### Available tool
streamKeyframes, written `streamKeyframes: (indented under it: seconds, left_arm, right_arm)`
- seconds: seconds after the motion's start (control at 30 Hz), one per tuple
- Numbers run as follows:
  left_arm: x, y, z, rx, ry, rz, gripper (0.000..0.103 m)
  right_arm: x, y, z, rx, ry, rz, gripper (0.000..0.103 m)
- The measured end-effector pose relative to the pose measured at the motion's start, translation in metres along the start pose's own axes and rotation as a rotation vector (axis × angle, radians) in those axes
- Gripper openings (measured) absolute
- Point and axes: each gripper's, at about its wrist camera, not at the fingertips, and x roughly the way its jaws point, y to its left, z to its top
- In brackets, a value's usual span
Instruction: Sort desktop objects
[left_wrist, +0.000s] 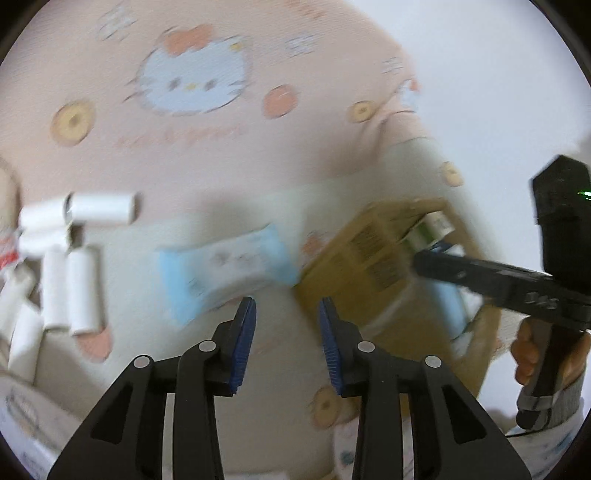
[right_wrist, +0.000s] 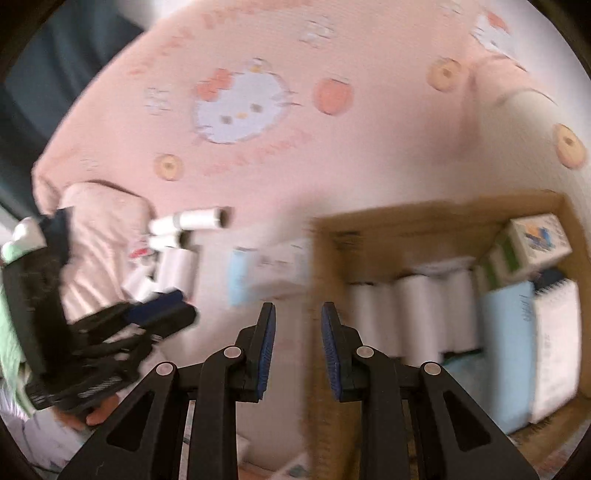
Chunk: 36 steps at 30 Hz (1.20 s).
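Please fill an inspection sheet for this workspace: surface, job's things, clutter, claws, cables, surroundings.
Surface: pink cartoon-cat cloth, creased in places.
Job's things: cardboard box holds white rolls, packets and a small carton. Loose white rolls lie outside, at the left in both views. A blue tissue pack lies between them and the box.
Clutter: nothing seen.
Claws: left claw open and empty. Right claw shows a gap between its pads, nothing in it; it counts as shut.
Cables: nothing seen.
Surroundings: white wall behind; pictures blurred.
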Motion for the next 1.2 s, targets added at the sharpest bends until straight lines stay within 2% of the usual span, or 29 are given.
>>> streamKeyframes:
  seconds: [0.13,0.17,0.23,0.27,0.33,0.4,0.47,0.5,0.57,0.67,0.8,0.87,0.93,1.07,1.2]
  left_arm:
    - [-0.010,0.029,-0.013,-0.043,-0.024,0.075,0.042]
    - [-0.012,0.037,-0.016,-0.057,-0.028,0.097,0.045]
    - [-0.014,0.049,-0.018,-0.075,-0.028,0.141,0.046]
    - [-0.013,0.053,-0.019,-0.082,-0.025,0.165,0.046]
    - [-0.008,0.062,-0.022,-0.084,0.006,0.207,0.046]
    - [-0.002,0.071,-0.027,-0.085,0.045,0.211,0.046]
    - [0.004,0.078,-0.032,-0.099,0.089,0.160,0.046]
    - [0.006,0.084,-0.036,-0.130,0.115,0.136,0.046]
    - [0.010,0.092,-0.039,-0.184,0.142,0.142,0.046]
    - [0.008,0.100,-0.040,-0.205,0.114,0.156,0.046]
    - [-0.001,0.099,-0.033,-0.104,0.029,0.270,0.046]
    - [-0.002,0.102,-0.028,-0.075,0.016,0.286,0.046]
    - [-0.001,0.110,-0.024,-0.064,0.008,0.272,0.046]
    - [0.004,0.127,-0.015,-0.076,0.006,0.250,0.046]
    - [0.013,0.158,-0.009,-0.153,0.033,0.199,0.046]
  right_arm:
    - [0.015,0.026,-0.010,0.002,-0.078,0.089,0.023]
    - [0.018,0.029,-0.012,0.014,-0.089,0.117,0.026]
    - [0.030,0.034,-0.022,0.062,-0.035,0.180,0.048]
    - [0.035,0.035,-0.026,0.076,-0.014,0.195,0.049]
    - [0.042,0.040,-0.031,0.087,-0.038,0.227,0.049]
    - [0.042,0.048,-0.040,0.084,-0.093,0.187,0.049]
    - [0.046,0.058,-0.045,0.062,-0.129,0.124,0.049]
    - [0.050,0.063,-0.046,0.045,-0.141,0.098,0.049]
    - [0.054,0.076,-0.050,0.000,-0.143,0.086,0.049]
    - [0.061,0.104,-0.057,-0.102,-0.142,0.015,0.049]
    - [0.070,0.137,-0.057,-0.201,-0.182,-0.052,0.049]
    - [0.073,0.152,-0.055,-0.246,-0.225,-0.085,0.049]
    - [0.081,0.164,-0.048,-0.265,-0.225,-0.116,0.049]
    - [0.100,0.173,-0.031,-0.251,-0.210,-0.061,0.049]
    - [0.125,0.177,-0.019,-0.254,-0.169,-0.015,0.049]
